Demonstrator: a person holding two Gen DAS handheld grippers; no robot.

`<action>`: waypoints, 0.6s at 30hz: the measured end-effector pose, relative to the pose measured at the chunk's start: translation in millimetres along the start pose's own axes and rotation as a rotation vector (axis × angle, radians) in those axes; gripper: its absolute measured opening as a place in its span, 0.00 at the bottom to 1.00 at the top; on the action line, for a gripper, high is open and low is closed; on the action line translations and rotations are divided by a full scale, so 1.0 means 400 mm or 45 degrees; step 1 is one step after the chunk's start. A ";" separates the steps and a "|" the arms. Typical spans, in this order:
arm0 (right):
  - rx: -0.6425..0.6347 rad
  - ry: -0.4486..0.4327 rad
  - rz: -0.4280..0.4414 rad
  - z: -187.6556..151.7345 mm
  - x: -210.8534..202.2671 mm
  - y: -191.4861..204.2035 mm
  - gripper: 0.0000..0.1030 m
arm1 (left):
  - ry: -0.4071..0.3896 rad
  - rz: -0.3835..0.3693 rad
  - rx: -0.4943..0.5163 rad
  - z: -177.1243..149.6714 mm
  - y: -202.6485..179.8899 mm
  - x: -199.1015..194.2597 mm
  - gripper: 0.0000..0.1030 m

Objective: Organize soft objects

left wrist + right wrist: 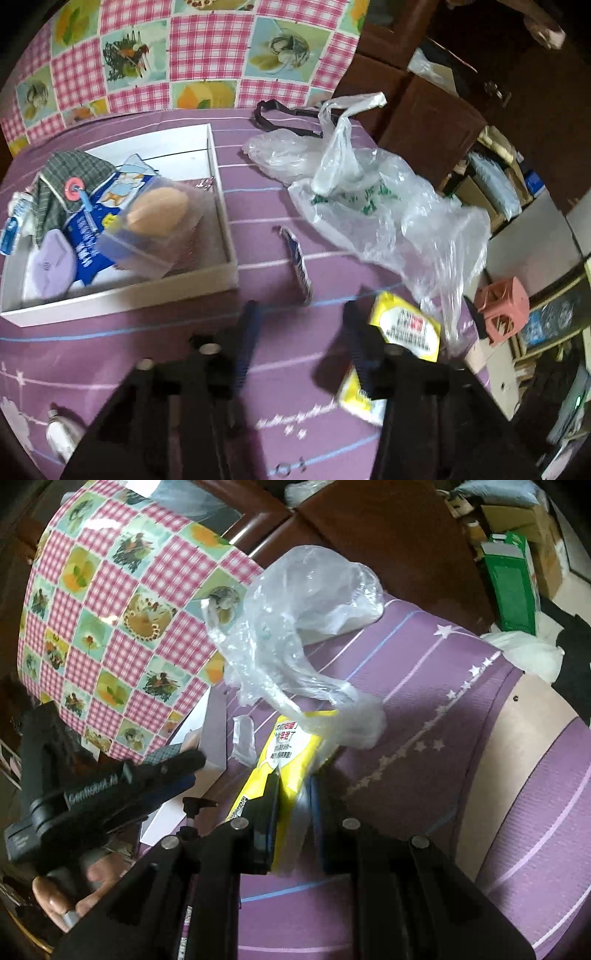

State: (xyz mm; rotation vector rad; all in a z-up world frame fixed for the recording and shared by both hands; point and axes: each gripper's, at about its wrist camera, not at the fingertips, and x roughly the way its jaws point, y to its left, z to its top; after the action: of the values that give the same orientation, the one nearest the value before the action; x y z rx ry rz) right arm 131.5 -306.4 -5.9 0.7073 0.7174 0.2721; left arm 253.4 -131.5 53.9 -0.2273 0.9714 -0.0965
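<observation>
A yellow tissue pack (286,760) stands on edge over the purple mat, and my right gripper (293,797) is shut on its lower part. In the left wrist view the same pack (406,325) shows just right of my left gripper (301,325), which is open with nothing between its fingers. The left gripper (190,771) also appears at the left of the right wrist view, apart from the pack. A clear plastic bag (295,627) drapes onto the pack's top. The white box (221,206) holds a plaid cloth (66,173), a blue packet, a purple mask (51,266) and a clear case with a beige sponge (159,214).
Crumpled plastic bags (388,214) lie on the purple mat (258,177) right of the box. A small sachet (299,266) lies ahead of my left fingers. A black strap (280,118), a white tube (59,435), a pink object (502,310) off the edge.
</observation>
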 end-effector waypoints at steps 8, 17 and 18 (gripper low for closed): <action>-0.022 -0.002 -0.022 0.004 0.010 0.006 0.18 | 0.055 0.079 0.042 0.011 -0.031 0.093 0.41; -0.008 -0.002 -0.027 0.015 0.018 -0.003 0.18 | 0.085 0.073 -0.095 0.022 -0.002 0.126 0.01; -0.005 -0.002 -0.025 0.015 0.018 -0.003 0.18 | 0.080 0.066 -0.091 0.021 -0.001 0.120 0.01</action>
State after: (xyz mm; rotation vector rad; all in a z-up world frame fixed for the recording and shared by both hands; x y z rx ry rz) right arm 140.9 -306.8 -7.4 0.6964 0.7217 0.2551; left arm 287.1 -139.3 19.8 -0.2658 1.0433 -0.0211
